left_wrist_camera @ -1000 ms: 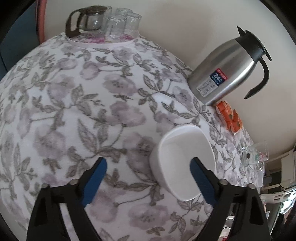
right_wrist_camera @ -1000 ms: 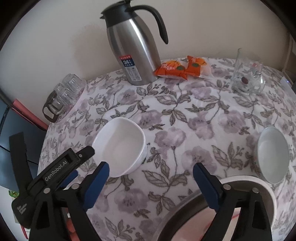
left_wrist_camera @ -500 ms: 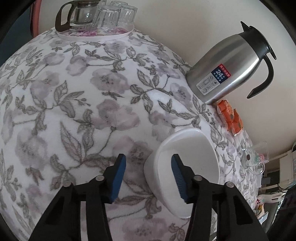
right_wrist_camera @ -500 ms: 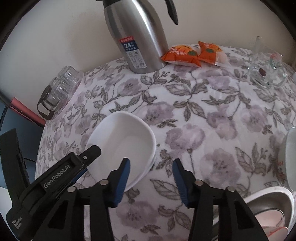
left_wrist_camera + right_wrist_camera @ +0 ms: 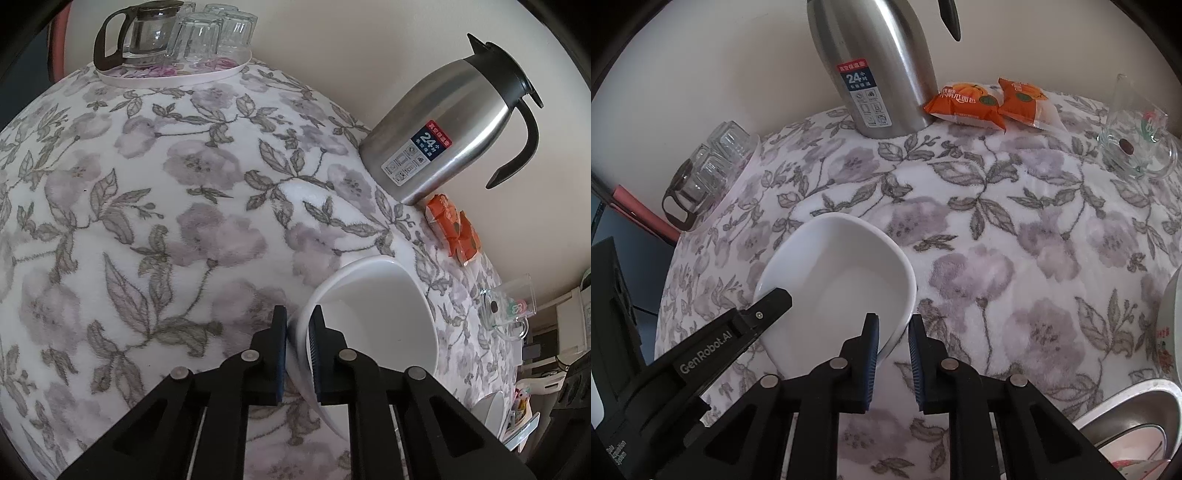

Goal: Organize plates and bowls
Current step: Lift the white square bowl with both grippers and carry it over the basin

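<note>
White bowl (image 5: 373,317) sits on the floral tablecloth (image 5: 147,206), pinched at its rim by both the left gripper (image 5: 298,354) and the right gripper (image 5: 893,360), each clamped across the wall. Uneven lifting could twist the slick rim free and drop it.

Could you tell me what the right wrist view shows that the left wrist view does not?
Only the right wrist view shows the left gripper from outside, at the white bowl, and a metal basin at lower right. Only the left wrist view shows its fingers pinching the bowl's near rim. Both show the bowl, steel thermos, orange snack packs, glass mug and glassware tray.
</note>
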The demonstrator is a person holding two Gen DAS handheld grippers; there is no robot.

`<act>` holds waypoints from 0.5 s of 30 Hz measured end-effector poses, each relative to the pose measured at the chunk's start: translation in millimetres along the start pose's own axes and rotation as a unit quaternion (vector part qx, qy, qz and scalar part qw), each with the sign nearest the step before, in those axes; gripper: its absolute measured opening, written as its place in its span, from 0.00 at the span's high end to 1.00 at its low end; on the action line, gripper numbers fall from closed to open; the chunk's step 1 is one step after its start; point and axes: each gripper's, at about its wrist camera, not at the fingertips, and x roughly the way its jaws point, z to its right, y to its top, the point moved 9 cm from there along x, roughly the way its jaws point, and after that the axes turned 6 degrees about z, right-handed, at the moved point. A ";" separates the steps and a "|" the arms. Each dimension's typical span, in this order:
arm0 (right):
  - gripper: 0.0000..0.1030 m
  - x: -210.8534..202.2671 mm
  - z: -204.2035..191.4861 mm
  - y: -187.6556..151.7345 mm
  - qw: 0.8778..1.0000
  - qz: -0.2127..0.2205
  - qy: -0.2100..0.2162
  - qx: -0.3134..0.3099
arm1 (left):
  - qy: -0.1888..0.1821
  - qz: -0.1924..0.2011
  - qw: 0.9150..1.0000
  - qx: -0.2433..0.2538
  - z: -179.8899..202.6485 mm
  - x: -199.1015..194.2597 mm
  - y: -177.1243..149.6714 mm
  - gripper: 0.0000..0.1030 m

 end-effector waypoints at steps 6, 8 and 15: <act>0.83 -7.8 -0.2 -1.4 1.000 0.001 0.002 -0.001 | 0.008 0.000 1.000 0.016 5.0 -8.7 -0.4 0.89; 0.83 -15.2 0.0 0.5 1.000 0.007 0.006 0.002 | 0.004 0.002 1.000 0.018 8.6 -15.1 0.8 0.89; 0.83 -51.4 2.6 4.4 1.000 0.026 0.010 0.006 | 0.009 0.020 0.999 0.041 30.3 -48.2 1.4 0.89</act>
